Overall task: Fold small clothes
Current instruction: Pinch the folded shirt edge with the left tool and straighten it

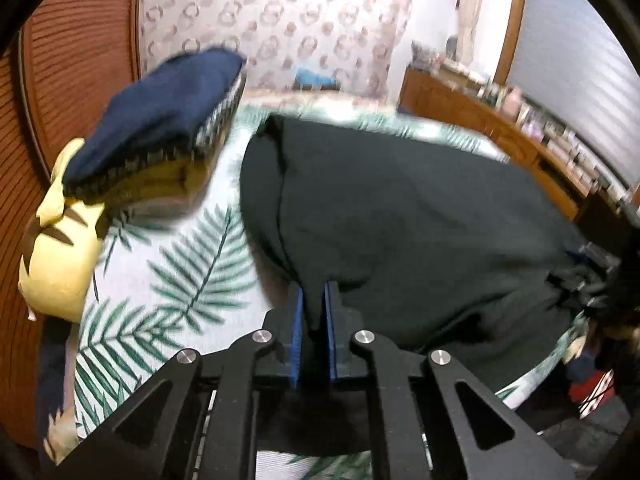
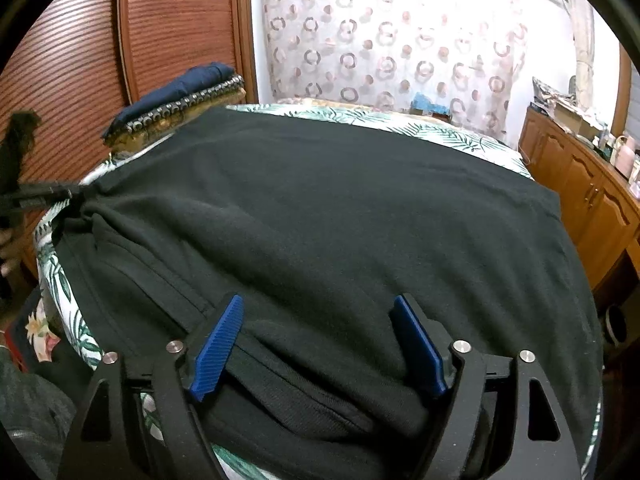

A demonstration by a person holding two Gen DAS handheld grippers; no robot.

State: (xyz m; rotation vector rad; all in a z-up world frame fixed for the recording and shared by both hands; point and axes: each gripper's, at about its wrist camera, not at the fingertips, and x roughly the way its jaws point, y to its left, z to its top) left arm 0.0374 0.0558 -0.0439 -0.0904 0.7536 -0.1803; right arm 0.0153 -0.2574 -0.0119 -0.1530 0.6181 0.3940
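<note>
On the bed, left gripper (image 1: 316, 304) pinches the black garment (image 1: 400, 220) (a fold); right gripper (image 2: 320, 336) spread wide.

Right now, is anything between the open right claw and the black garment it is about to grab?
Nothing visible. The right claw is open with the black garment bunched directly between its pads; the left claw is already shut on another edge.

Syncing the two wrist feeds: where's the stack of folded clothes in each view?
Left wrist: stack of folded clothes in the upper left, navy piece on top, left of the black garment.
Right wrist: stack in the upper left, behind the black garment's far corner, before the brown shutters.
Shared landmark: ring-patterned curtain.
</note>
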